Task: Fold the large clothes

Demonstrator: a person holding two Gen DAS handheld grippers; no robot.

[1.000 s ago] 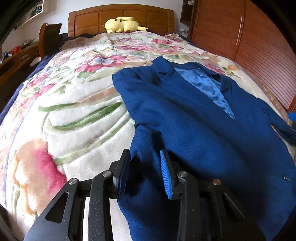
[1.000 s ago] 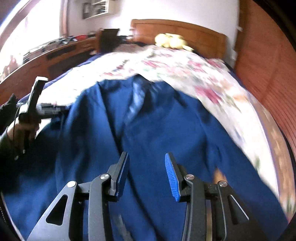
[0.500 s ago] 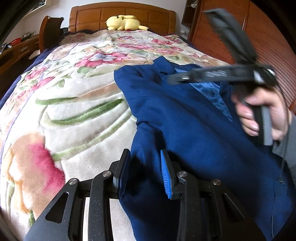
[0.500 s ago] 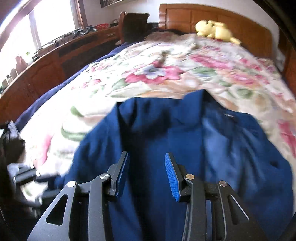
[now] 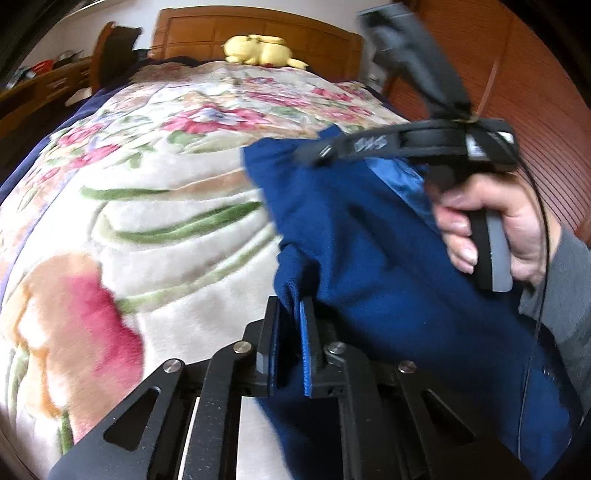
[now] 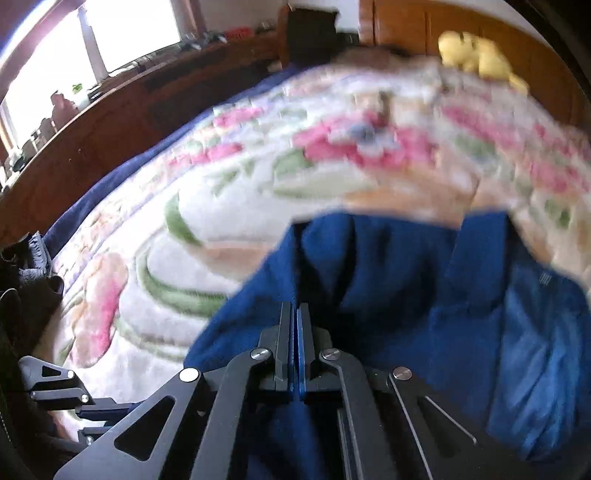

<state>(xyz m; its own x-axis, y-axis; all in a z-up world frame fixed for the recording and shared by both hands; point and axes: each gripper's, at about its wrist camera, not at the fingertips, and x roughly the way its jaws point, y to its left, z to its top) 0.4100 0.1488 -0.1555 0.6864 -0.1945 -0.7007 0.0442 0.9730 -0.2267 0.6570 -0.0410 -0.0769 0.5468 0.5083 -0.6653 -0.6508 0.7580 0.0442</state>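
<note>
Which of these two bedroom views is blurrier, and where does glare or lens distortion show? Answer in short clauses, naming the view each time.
Right wrist view: blurrier, floral blanket and yellow plush toy smeared by motion; window blown out white. Left wrist view: blanket sharper, only the right gripper streaked; fisheye bends the headboard and darkens the corners.

Plush cream blanket with pink flowers and green leaves (image 5: 155, 206) spread across the bed. Soft yellow stuffed toy (image 5: 260, 50) lying against the carved wooden headboard (image 5: 221, 33). Long wooden dresser (image 6: 122, 114) along the wall under a bright window (image 6: 129, 33).
</note>
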